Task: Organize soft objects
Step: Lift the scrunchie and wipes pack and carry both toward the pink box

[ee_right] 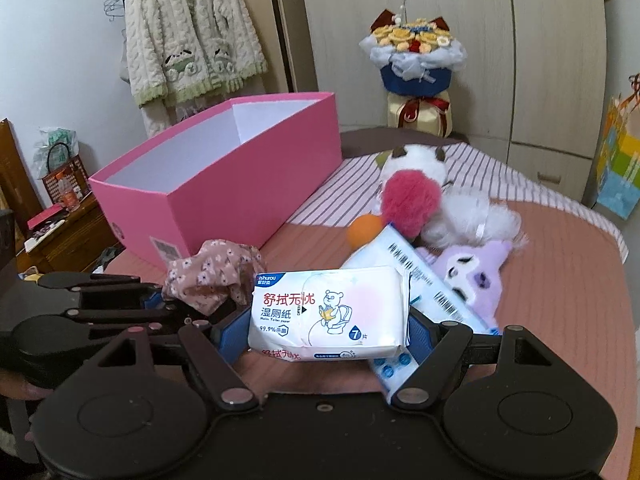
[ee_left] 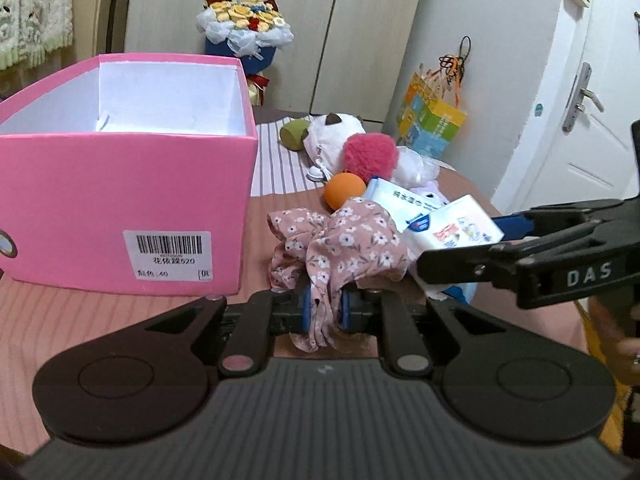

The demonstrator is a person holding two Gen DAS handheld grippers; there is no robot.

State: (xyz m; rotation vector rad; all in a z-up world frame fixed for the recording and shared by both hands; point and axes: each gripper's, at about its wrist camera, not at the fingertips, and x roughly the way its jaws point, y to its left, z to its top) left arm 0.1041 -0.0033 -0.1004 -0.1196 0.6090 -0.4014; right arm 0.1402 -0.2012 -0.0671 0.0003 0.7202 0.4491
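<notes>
Left tool [ee_left: 325, 307] pinched the floral cloth [ee_left: 344, 240] just right of the pink box [ee_left: 120, 208]; right tool [ee_right: 326, 330] apparently clamped the wipes pack [ee_right: 326, 316]. I judged: lift clear, release over the box.

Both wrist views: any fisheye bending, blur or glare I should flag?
Left wrist view: wardrobe edges and door bow strongly; barcode label on the pink box stays sharp; no glare. Right wrist view: dark vignette in the corners, wet wipes pack print crisp, flat even light, soft shadows.
</notes>
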